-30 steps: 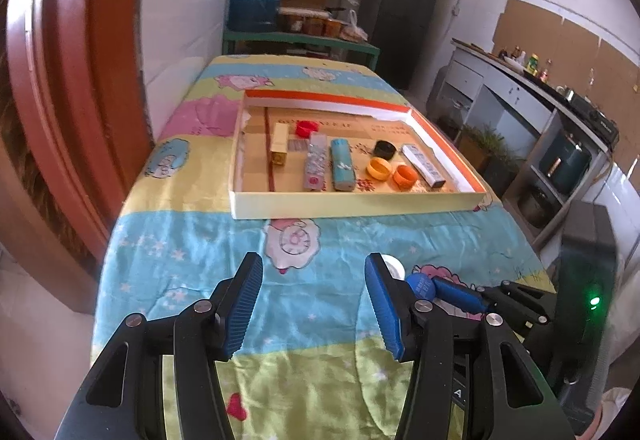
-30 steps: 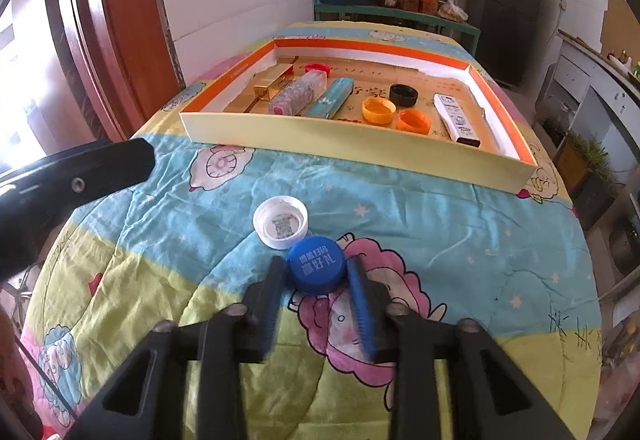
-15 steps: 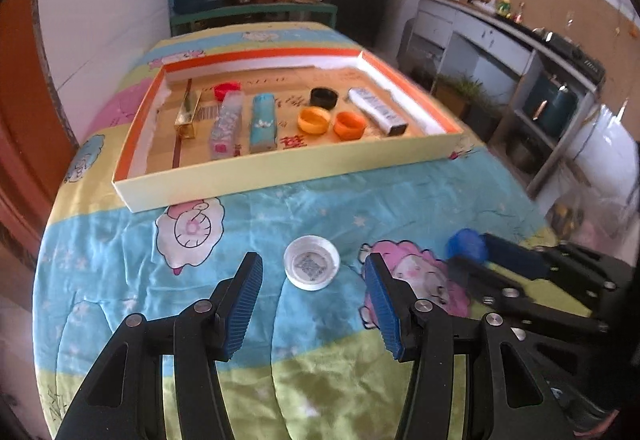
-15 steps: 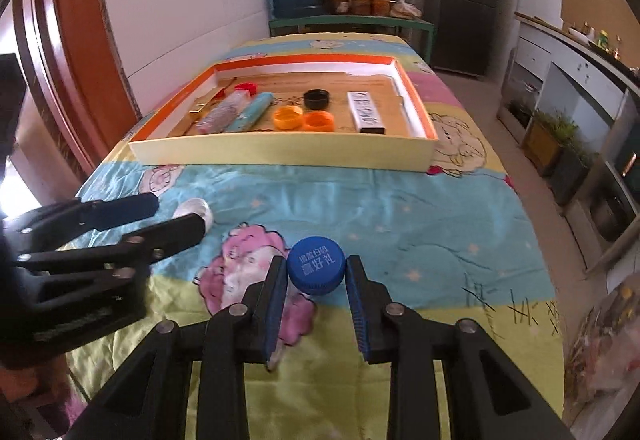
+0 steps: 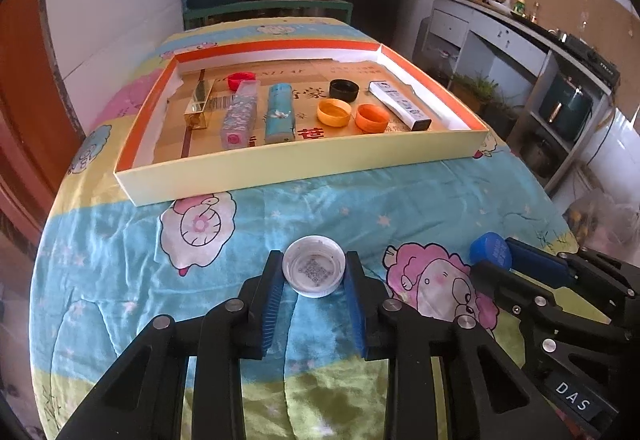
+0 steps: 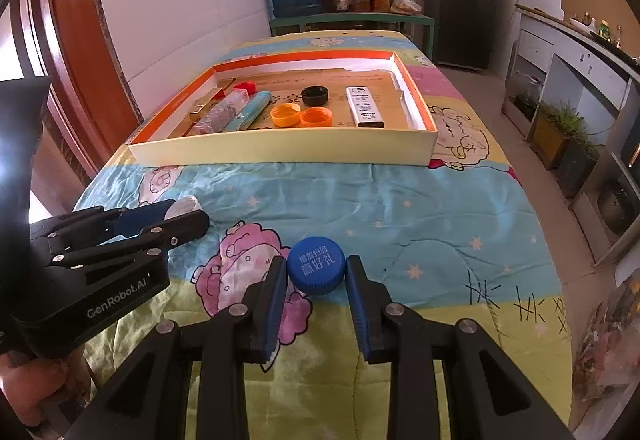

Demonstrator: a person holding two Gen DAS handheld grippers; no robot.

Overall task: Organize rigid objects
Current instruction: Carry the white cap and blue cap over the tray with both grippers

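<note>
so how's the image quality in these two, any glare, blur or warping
Left wrist view: sharp, strong fisheye bending of the cardboard tray, dark corner vignette, QR code in the white cap only just resolved. Right wrist view: sharp too, print on the blue cap readable, walls washed out, soft sheen on the bedsheet.

Left gripper (image 5: 314, 276) angled down, jaws closing, pads touching white cap (image 5: 314, 272). Right gripper (image 6: 317, 274) angled down, clamped on blue cap (image 6: 317, 270).
</note>
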